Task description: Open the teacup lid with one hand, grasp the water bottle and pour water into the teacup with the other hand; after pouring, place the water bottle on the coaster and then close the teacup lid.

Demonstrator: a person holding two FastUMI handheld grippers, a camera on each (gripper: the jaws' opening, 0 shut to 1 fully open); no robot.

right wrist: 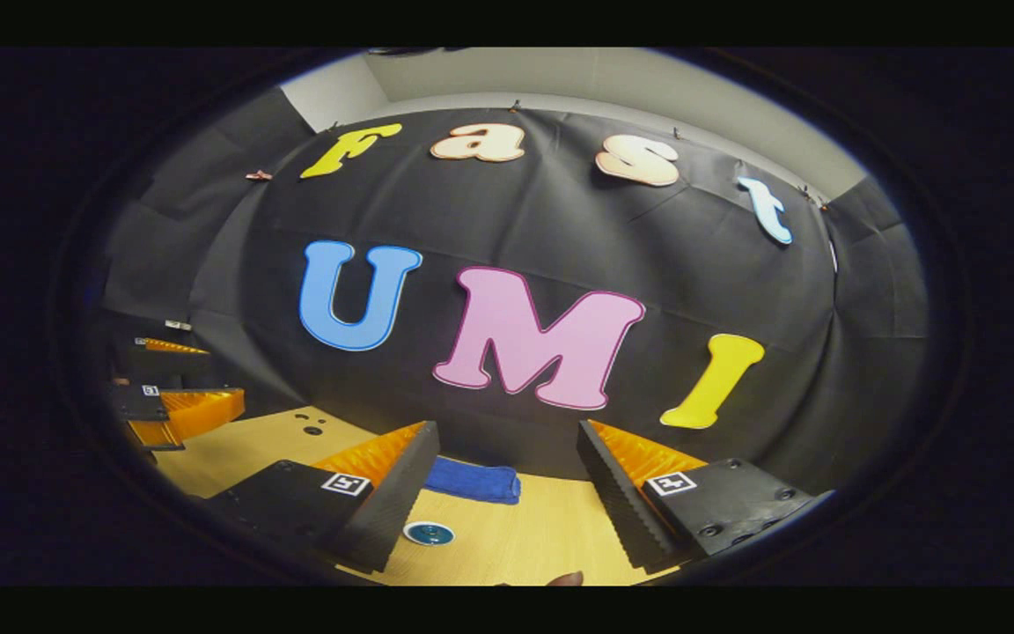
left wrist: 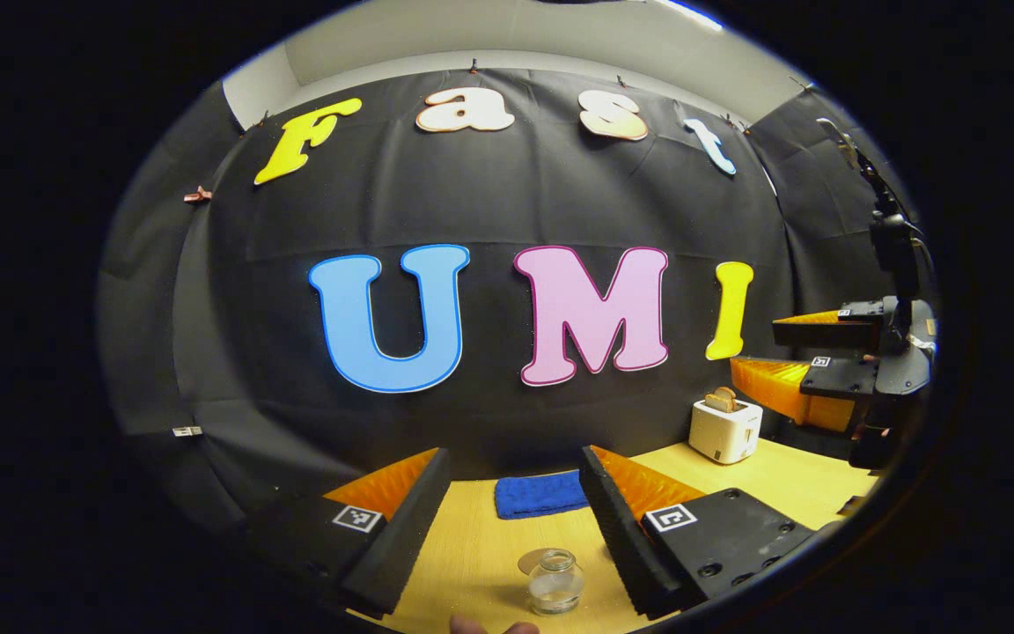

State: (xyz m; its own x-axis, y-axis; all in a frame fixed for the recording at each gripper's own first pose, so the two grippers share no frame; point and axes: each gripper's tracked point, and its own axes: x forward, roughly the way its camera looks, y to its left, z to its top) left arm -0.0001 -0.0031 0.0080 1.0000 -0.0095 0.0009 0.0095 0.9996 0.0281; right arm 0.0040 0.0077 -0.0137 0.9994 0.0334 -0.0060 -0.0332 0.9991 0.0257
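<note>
Left gripper view: wooden table (left wrist: 481, 546) below; left gripper (left wrist: 516, 537) held wide and empty, right gripper (left wrist: 802, 361) off at the right edge, jaws apart; white toaster (left wrist: 724, 429) with toast near the wall, blue cloth (left wrist: 540, 494) between the fingers, glass teacup (left wrist: 554, 581) nearest, lid beside it. Right gripper view: right gripper (right wrist: 507, 502) wide, empty; blue cloth (right wrist: 473, 482) by the wall; blue coaster (right wrist: 429, 533) just beside the left-hand finger.
</note>
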